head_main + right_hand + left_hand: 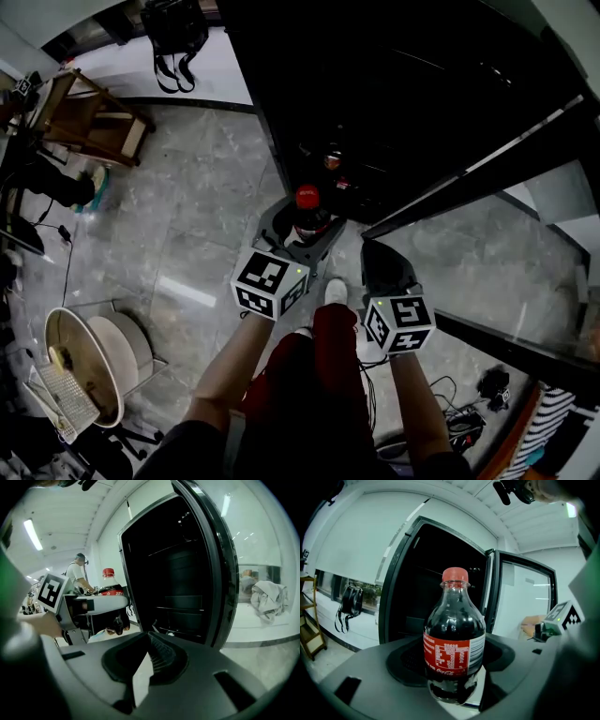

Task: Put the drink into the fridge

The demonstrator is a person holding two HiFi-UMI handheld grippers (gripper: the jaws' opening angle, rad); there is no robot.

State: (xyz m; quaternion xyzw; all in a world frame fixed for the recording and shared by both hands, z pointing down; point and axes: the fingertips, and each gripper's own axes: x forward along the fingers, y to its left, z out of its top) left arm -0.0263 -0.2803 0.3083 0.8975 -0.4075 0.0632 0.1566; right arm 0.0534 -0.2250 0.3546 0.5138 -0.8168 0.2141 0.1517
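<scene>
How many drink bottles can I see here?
1. The cola bottle is gripped between the jaws of the left gripper, in front of the open fridge. The fridge's dark inside may hide more.

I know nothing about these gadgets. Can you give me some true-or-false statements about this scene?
1. The left gripper has its jaws closed on a dark plastic cola bottle with a red cap. True.
2. The glass door of the tall black fridge is shut. False: it stands open.
3. The right gripper carries a second bottle. False: its jaws are together, with nothing between them.
4. The bottle stands upright in the jaws. True.
</scene>
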